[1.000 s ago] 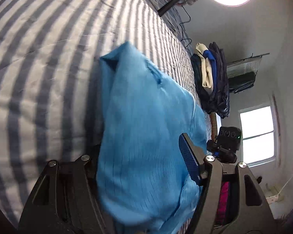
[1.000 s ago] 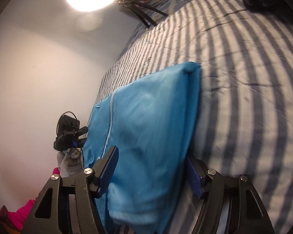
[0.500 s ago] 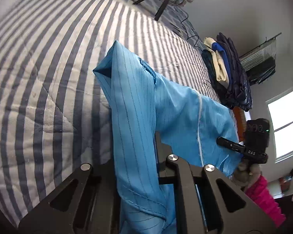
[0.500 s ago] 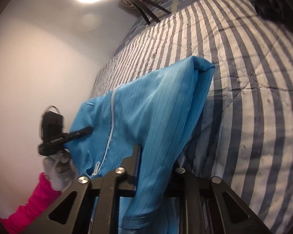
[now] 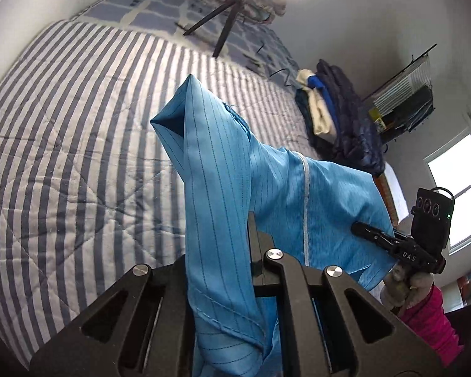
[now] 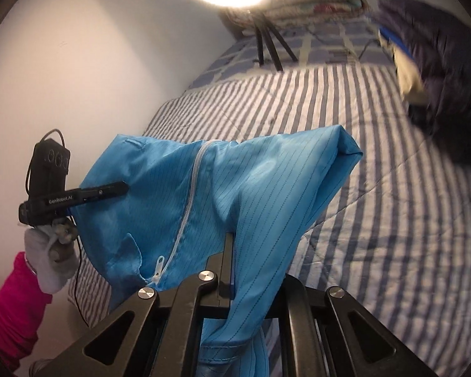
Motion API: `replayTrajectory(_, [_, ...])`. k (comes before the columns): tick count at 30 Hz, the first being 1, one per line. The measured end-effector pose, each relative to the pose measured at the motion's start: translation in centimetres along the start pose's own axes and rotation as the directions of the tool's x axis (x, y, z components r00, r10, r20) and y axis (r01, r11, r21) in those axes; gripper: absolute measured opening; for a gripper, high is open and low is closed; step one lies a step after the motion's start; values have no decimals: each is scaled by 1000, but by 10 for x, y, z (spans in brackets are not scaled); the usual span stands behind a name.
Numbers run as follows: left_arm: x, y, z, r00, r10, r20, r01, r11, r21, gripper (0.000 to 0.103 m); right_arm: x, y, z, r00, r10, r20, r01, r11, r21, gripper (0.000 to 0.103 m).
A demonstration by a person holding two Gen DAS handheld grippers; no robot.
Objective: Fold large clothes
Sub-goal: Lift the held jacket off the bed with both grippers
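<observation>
Blue garment (image 5: 216, 207) is hanging above the striped bed (image 5: 62, 157), the left gripper (image 5: 251, 251) angling downward, jaws clamped on its edge. In the right wrist view, the right gripper (image 6: 229, 264) is likewise pinching the garment's fabric, tilted down.

clothes pile (image 6: 436, 72) blurred, garment's (image 5: 216, 220) hem cut off

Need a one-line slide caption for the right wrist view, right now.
Right gripper and left gripper, both shut on the blue zip garment, hold it above the striped quilt.
</observation>
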State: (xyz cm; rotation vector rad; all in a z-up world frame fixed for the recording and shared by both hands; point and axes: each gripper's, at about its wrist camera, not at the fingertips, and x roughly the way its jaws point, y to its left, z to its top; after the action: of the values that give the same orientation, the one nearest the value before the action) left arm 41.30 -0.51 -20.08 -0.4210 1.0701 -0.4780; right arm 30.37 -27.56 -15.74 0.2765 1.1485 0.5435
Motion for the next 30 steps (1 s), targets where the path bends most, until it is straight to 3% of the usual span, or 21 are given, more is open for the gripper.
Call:
replayTrajectory(9, [-15, -63, 9, 998, -32, 47, 27, 995, 91, 4, -72, 14, 15, 988, -150, 49, 153, 987, -56, 4])
replayTrajectory(21, [-33, -144, 14, 994, -19, 108, -7, 972, 233, 4, -142, 40, 24, 935, -324, 143, 345, 924, -164, 3])
replayTrajectory(30, [-8, -198, 49, 991, -80, 107, 45, 955, 292, 4, -187, 7, 50, 899, -388, 204, 422, 892, -163, 3])
